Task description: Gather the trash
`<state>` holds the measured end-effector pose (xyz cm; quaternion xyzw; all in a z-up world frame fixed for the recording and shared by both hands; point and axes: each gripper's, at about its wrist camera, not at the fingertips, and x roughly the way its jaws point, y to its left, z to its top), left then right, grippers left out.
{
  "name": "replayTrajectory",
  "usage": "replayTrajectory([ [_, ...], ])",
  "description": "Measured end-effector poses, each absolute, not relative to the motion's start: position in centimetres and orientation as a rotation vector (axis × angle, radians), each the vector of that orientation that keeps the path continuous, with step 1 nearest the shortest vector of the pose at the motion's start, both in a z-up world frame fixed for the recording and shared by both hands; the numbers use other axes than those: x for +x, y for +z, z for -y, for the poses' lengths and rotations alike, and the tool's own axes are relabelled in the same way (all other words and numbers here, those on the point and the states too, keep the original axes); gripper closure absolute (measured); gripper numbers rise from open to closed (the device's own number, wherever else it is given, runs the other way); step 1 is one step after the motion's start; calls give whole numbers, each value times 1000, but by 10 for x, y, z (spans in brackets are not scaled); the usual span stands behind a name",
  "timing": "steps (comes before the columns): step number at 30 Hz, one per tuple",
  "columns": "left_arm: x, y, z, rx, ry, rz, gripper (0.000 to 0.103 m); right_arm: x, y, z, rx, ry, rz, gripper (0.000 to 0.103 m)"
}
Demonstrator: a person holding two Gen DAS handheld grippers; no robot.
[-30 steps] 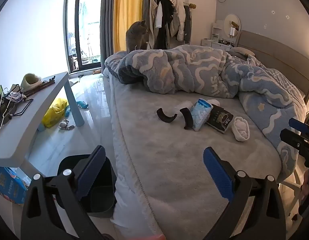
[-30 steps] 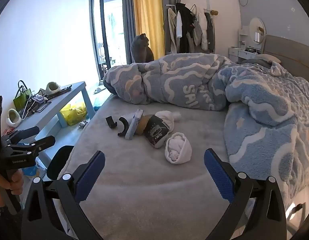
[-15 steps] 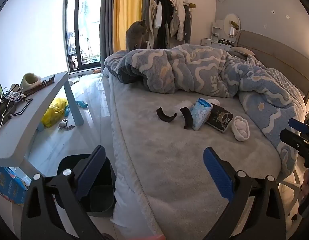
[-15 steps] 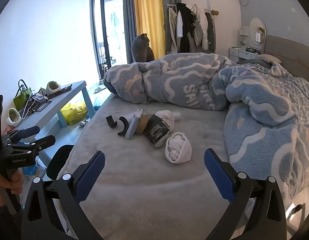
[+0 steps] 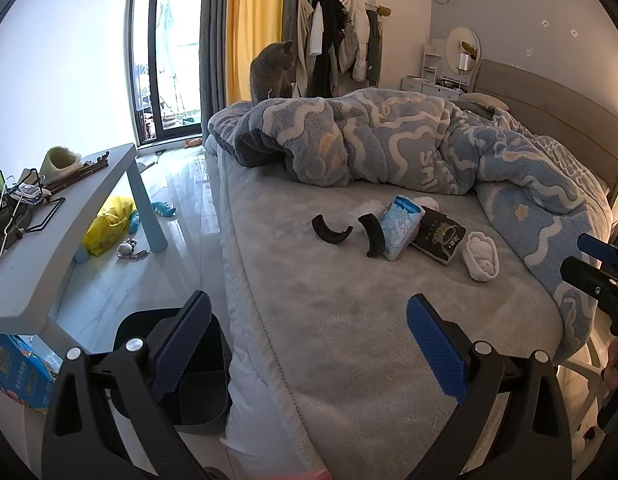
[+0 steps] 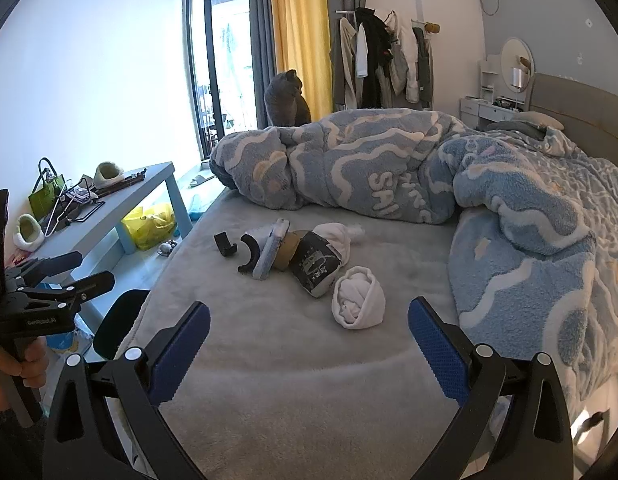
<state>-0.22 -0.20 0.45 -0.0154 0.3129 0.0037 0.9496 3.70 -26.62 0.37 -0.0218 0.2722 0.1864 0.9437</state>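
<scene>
Trash pile [image 6: 297, 256] mid-bed at 12 o'clock of both empty, spread grippers, left [image 5: 305, 344] and right [image 6: 309, 344]; bin [image 5: 189, 368] at 7 o'clock; risk: soft blanket snags, socks [image 6: 359, 298] grabbed as trash.

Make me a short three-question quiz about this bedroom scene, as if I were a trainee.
1. True or false: the left claw grips the white rolled sock.
2. What stands on the floor beside the bed? A) black bin B) lamp C) chair
3. Which animal sits behind the blue quilt?

Key: 1 false, both the left and right claw are open and empty. 2 A, the black bin. 3 The grey cat.
</scene>
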Motion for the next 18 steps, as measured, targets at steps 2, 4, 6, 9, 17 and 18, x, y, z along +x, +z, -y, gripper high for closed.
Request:
replayTrajectory([
  [2,-2,4,1,-35,7,-637,3,37,4,266,-45,380,-555,3],
  [4,-2,4,2,-34,7,-637,3,36,4,266,-46,379,-553,3],
  [6,-2,4,2,-34,7,-637,3,36,4,266,-44,380,-553,3],
  [9,-2,4,2,-33,9,-636,3,36,4,266,-47,380,-553,3],
  [17,-2,4,1,-34,7,-637,3,36,4,266,-47,381,-552,3],
  [18,-2,4,1,-35,7,-637,3,36,4,266,-47,381,-552,3],
])
